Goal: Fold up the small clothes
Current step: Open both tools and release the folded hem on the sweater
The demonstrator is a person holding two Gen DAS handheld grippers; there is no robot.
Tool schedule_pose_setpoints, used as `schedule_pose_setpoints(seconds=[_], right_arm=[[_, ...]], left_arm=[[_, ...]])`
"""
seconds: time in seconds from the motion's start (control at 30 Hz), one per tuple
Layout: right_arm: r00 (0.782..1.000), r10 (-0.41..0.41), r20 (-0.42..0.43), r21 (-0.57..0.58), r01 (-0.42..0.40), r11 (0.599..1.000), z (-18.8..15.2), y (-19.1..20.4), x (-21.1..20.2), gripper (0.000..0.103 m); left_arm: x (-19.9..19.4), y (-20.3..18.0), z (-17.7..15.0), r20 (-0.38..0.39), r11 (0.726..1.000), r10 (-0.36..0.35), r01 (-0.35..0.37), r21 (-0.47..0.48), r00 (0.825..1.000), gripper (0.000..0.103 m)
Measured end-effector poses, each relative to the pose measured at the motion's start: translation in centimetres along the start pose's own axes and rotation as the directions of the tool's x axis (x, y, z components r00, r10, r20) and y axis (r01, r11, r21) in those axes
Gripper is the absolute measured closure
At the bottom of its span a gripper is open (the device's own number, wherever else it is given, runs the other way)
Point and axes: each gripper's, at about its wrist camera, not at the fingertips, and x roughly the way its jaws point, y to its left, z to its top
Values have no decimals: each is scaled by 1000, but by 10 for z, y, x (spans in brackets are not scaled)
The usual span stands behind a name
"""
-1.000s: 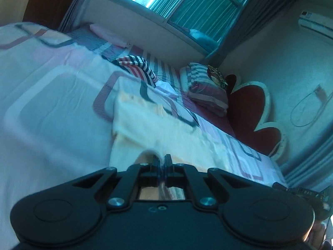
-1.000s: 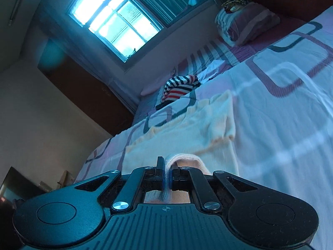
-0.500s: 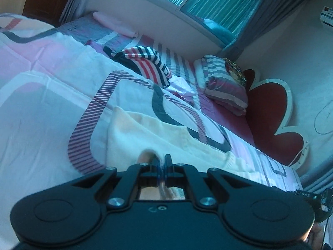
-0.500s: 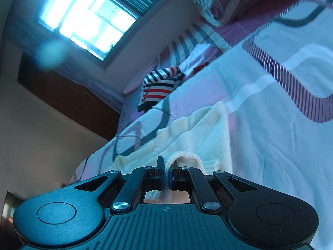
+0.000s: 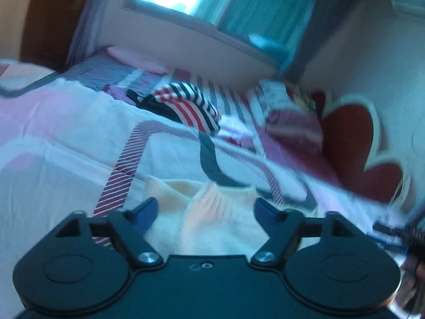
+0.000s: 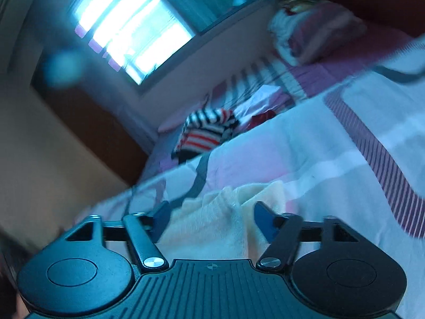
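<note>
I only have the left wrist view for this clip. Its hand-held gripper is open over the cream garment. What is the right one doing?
Observer: The right hand-held gripper is open too, its blue pads apart, nothing pinched.
Reviewer: Is the cloth under it folded?
Observer: The cream garment lies bunched in layers on the bedsheet between its pads.
Reviewer: My view shows a striped garment. Anything beside it?
Observer: From the right wrist, the striped garment has a small red item next to it.

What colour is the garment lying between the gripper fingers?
Pale cream-yellow garment, clearest in the right wrist view.
</note>
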Motion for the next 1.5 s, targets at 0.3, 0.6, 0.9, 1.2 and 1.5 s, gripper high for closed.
schedule_pose_setpoints(seconds=[0.3,0.6,0.9,1.2,1.5], right_arm=[[985,-131,-111,-233,103,967,-22,24,47,101],[992,-112,53,-219,121,968,-17,19,29,103],[991,-133,11,-160,133,978,-17,3,31,64],[965,-257,-43,-273,237,933,-18,16,51,102],[988,-153,10,-460,140,877,-48,102,60,61]], left_arm=[[27,-17,-1,-107,972,78,-52,228,991,101],[19,-23,4,58,974,79,-90,210,995,101],[41,-22,-1,-10,966,144,-139,220,989,78],[50,-23,6,-6,945,224,-215,246,975,70],[21,-113,-32,-9,928,38,-32,370,999,51]])
